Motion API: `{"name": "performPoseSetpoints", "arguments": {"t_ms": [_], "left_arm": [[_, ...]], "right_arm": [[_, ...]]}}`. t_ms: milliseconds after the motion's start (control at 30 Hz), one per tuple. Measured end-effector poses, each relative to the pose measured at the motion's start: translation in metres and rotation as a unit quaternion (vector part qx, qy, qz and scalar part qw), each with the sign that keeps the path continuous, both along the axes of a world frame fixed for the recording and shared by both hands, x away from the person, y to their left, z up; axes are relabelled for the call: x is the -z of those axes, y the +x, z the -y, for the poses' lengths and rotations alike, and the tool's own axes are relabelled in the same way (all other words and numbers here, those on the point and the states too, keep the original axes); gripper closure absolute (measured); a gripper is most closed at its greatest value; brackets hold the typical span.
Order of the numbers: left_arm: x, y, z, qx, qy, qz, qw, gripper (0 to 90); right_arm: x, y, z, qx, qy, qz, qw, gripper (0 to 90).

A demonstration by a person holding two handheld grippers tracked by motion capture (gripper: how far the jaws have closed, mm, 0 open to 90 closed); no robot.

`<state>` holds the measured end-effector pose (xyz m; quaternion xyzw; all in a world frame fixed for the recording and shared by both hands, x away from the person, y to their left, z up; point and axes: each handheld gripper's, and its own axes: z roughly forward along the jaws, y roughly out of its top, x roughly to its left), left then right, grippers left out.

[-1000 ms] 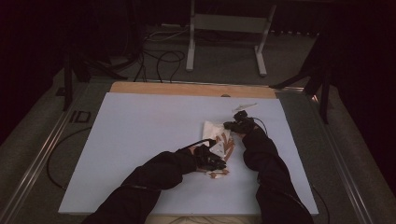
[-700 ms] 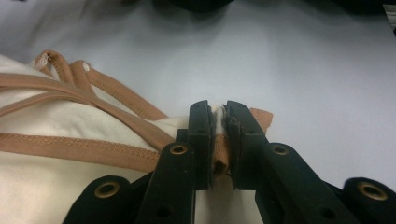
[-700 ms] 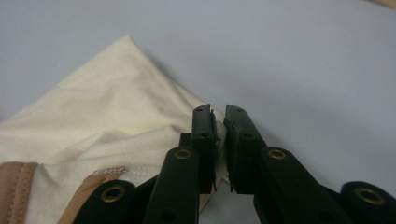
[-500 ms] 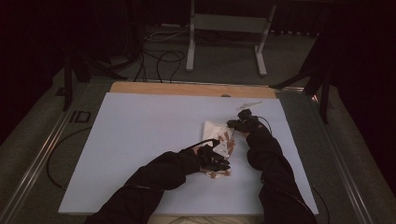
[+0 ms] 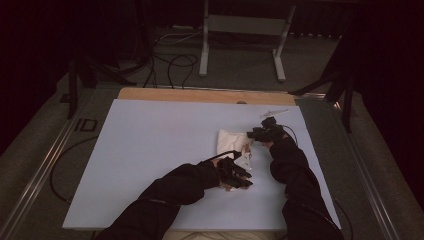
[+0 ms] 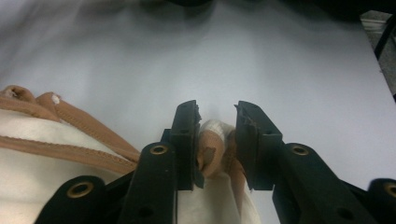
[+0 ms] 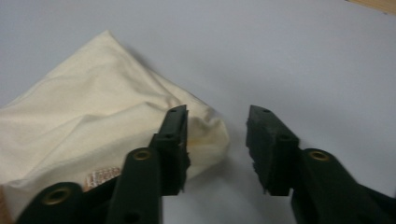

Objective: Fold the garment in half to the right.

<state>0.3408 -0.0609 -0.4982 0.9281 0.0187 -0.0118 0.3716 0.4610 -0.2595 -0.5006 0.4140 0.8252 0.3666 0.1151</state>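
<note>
A cream cloth bag (image 5: 231,143) with tan straps (image 6: 79,123) lies crumpled on the white table (image 5: 150,150). My left gripper (image 5: 239,176) rests at its near end. Its jaws have just been opening, and in the left gripper view (image 6: 215,140) a bunched bit of fabric and strap (image 6: 212,147) sits loose between them, leaning on one jaw. At the bag's far right corner, my right gripper (image 5: 260,132) has also just been opening. In the right gripper view (image 7: 217,140) the gap holds nothing, and the bag's corner (image 7: 93,121) lies beside one jaw.
A wooden strip (image 5: 200,95) runs along the table's far edge, with a thin pale object (image 5: 274,112) near the back right. Beyond stand a metal frame (image 5: 240,45) and floor cables (image 5: 170,60). Bare white surface spreads left of the bag.
The right hand has shifted slightly off the bag's corner. The left hand has stayed in place at the bag's near end.
</note>
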Motion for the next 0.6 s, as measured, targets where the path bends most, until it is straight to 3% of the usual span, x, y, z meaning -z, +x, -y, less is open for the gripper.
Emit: {"name": "performPoseSetpoints", "arguments": {"t_ms": [267,433,600], "left_arm": [[-0.010,-0.008,-0.010,-0.009,-0.016,0.020,0.9996,45.2],[-0.018,-0.008,-0.021,-0.025,-0.029,0.005,0.9992,34.4],[-0.022,-0.011,-0.034,-0.024,-0.036,-0.001,0.9991,16.3]], "right_arm": [[-0.010,-0.005,0.004,0.009,0.013,0.003,0.9999,42.5],[-0.025,-0.011,-0.001,0.002,0.024,0.015,0.9996,40.1],[-0.035,-0.018,-0.009,-0.016,0.033,0.023,0.9991,39.7]]}}
